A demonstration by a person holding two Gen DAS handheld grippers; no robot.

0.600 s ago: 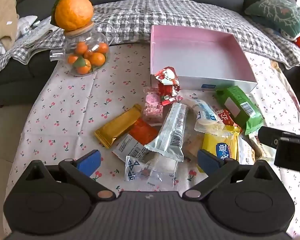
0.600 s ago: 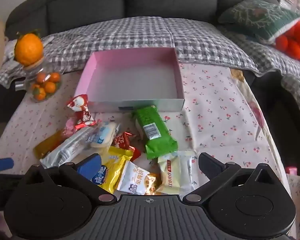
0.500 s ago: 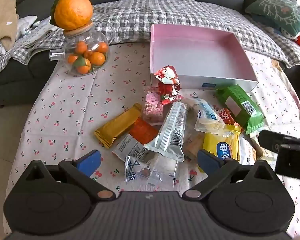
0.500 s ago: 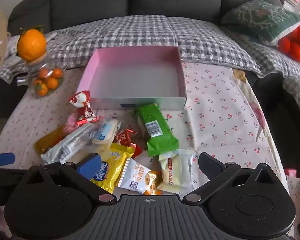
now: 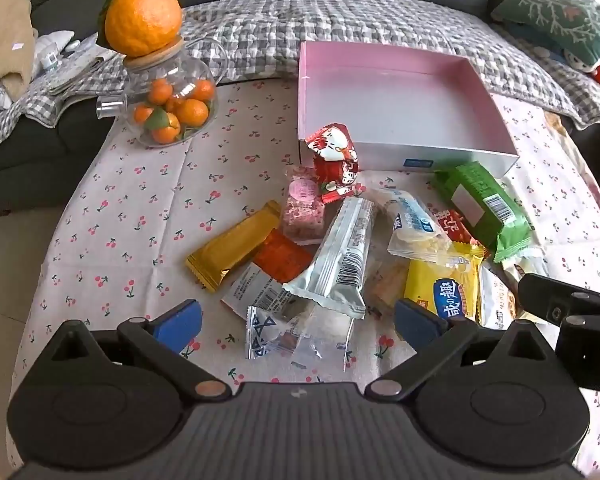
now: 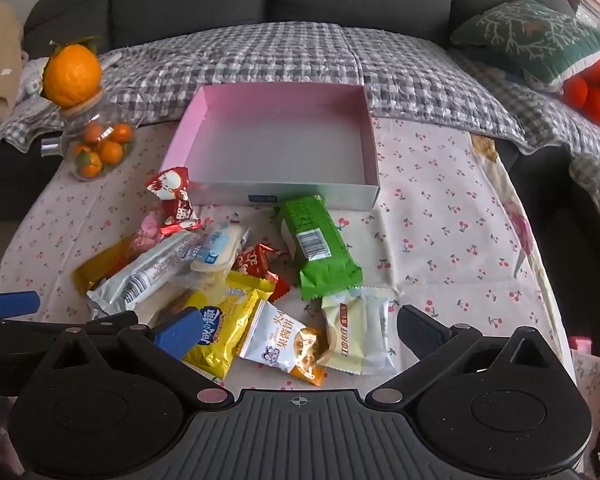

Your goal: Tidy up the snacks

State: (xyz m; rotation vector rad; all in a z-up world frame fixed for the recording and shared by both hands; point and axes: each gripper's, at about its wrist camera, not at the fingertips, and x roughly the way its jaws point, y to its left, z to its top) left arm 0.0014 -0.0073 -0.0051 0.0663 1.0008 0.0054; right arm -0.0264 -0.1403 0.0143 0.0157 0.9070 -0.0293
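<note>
Lying lengthwise toward the pink box, the green packet — both tongs gape wide, holding nothing

Readable text: yellow packet carries "咸の趣" in a blue oval. White-orange packet reads "果酱饼". Silver wrapper and green packet show barcodes, digits too small to read. Other print illegible.

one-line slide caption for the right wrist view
Open right claw above a snack pile before an empty pink box.
</note>
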